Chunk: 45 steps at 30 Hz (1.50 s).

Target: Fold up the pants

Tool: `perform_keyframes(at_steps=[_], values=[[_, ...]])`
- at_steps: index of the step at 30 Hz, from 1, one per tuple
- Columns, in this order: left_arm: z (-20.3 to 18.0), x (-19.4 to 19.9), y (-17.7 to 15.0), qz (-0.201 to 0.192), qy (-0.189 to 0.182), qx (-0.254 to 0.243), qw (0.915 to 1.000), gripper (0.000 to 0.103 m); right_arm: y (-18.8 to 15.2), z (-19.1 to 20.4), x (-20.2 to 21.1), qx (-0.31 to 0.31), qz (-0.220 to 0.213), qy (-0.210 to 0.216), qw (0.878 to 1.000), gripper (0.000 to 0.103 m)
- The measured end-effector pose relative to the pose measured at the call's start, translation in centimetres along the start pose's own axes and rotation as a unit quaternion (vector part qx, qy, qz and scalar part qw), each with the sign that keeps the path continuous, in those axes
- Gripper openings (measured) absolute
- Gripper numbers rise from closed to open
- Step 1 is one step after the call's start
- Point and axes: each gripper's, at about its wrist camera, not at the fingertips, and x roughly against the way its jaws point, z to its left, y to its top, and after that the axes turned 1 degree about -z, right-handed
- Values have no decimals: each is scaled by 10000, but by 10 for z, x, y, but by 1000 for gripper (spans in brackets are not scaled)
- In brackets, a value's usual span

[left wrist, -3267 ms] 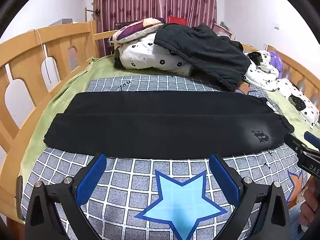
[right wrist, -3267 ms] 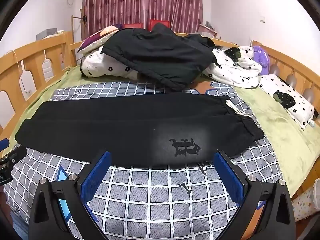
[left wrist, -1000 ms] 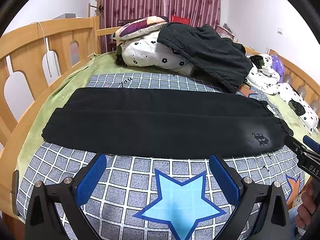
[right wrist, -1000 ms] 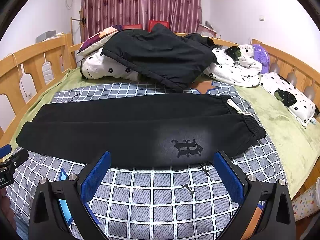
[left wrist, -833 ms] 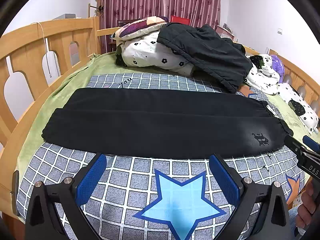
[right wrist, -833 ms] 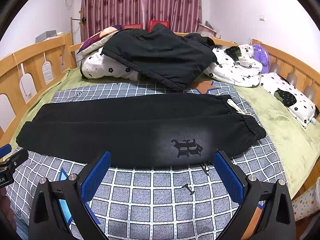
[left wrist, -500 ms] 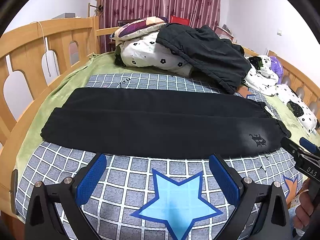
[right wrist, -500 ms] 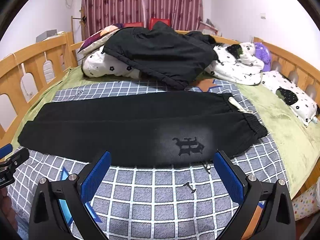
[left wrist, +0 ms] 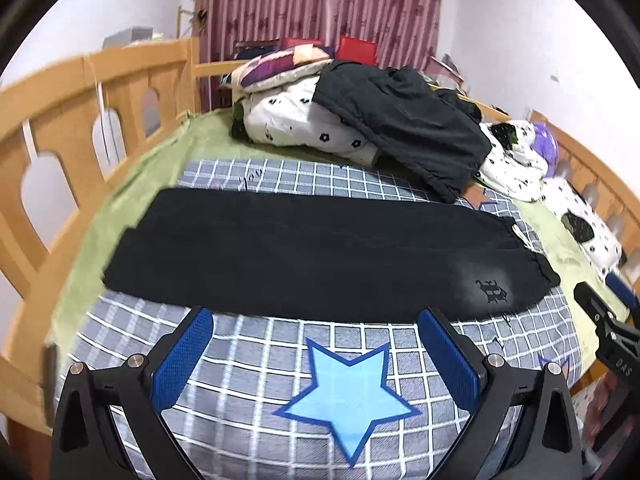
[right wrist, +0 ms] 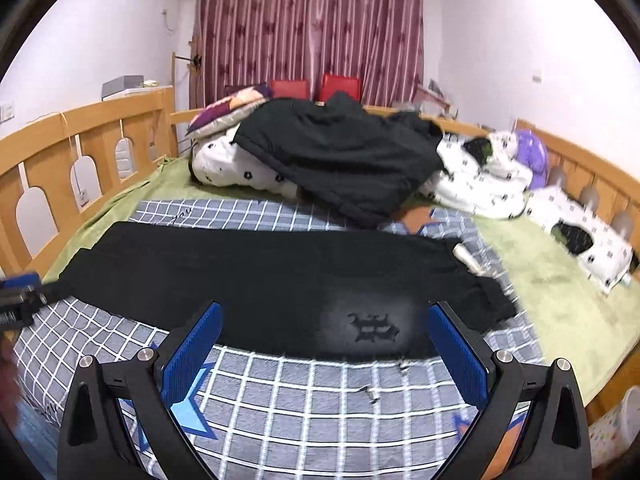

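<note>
Pants (left wrist: 320,252), black and folded lengthwise, lie flat across the checked blanket (left wrist: 280,360), waistband toward 3 o'clock. Left gripper (left wrist: 316,354) hovers released at 6 o'clock of them, touching nothing. Right gripper (right wrist: 324,350), jaws likewise spread and empty, hangs over the near edge beside the printed logo (right wrist: 374,328).

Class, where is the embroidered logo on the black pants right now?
In the right wrist view the logo sits near the pants' front edge, toward the waistband end, just left of the gripper's right finger.
</note>
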Motion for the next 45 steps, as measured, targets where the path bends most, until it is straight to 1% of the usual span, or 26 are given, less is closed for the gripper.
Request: perform_keyframes(at_steps=[2, 4, 6, 8, 10, 13, 16, 18, 19, 20, 22, 23, 26, 27, 28, 30, 33, 34, 35, 36, 37, 39, 42, 43, 44, 45], values=[[4, 18, 12, 4, -62, -25, 10000, 103, 6, -8, 11, 84, -66, 16, 9999, 101], [11, 29, 23, 63, -200, 66, 9998, 103, 14, -19, 20, 78, -111, 36, 9999, 101], [22, 39, 36, 59, -333, 280, 9990, 103, 22, -33, 26, -89, -100, 92, 9999, 101], [31, 44, 45, -39, -375, 405, 9985, 103, 28, -47, 32, -300, -156, 193, 9992, 101], [40, 48, 53, -202, -310, 425, 9984, 103, 35, -61, 35, -461, -226, 189, 9985, 101], [49, 39, 57, -252, -142, 305, 9991, 103, 43, -78, 32, -543, -46, -73, 9985, 101], [62, 14, 55, -96, -69, 179, 9998, 103, 43, -91, 21, -540, 10, -178, 9984, 101], [72, -9, 49, 29, 31, 192, 9998, 103, 39, -100, 9, -527, -9, -312, 9981, 100], [80, -22, 45, 77, 27, 255, 9996, 103, 36, -103, 2, -518, -23, -343, 9981, 95], [87, -35, 39, 139, 11, 328, 9994, 102, 31, -107, -6, -512, -39, -368, 9980, 94], [98, -58, 30, 295, -14, 480, 9984, 102, 18, -115, -28, -571, 87, -492, 9971, 91], [106, -71, 24, 359, -49, 575, 9977, 102, 11, -120, -40, -685, 176, -435, 9965, 88], [129, -107, 0, 521, -94, 898, 9946, 102, -20, -140, -86, -1132, 713, 3, 9910, 78], [135, -116, -7, 559, -104, 987, 9935, 101, -29, -144, -97, -1222, 833, 55, 9890, 71], [141, -124, -16, 593, -111, 1095, 9922, 100, -40, -149, -112, -1312, 996, 89, 9863, 67], [155, -144, -32, 693, -97, 1316, 9888, 96, -59, -157, -134, -1447, 1244, 66, 9816, 63], [176, -173, -51, 818, -91, 1665, 9826, 90, -84, -171, -159, -1704, 1453, 45, 9746, 63], [182, -181, -55, 871, -113, 1803, 9797, 87, -89, -177, -166, -1813, 1473, 21, 9723, 63], [191, -193, -59, 961, -177, 2008, 9747, 84, -94, -183, -172, -1928, 1484, 17, 9700, 63], [195, -200, -61, 1003, -215, 2130, 9716, 82, -97, -189, -179, -2065, 1513, 61, 9666, 63], [202, -208, -64, 1039, -255, 2319, 9668, 79, -100, -193, -185, -2184, 1548, 121, 9634, 63], [212, -219, -66, 933, -309, 2604, 9605, 77, -102, -199, -198, -2356, 1572, 192, 9588, 63], [215, -226, -65, 727, -219, 2711, 9595, 68, -104, -203, -220, -2502, 1631, 206, 9541, 64], [215, -228, -64, 683, -170, 2708, 9601, 63, -106, -206, -228, -2568, 1655, 221, 9519, 64], [214, -231, -62, 662, -101, 2710, 9602, 56, -108, -207, -235, -2659, 1641, 250, 9496, 62], [215, -234, -60, 669, 11, 2704, 9604, 49, -109, -208, -239, -2755, 1578, 247, 9479, 51]])
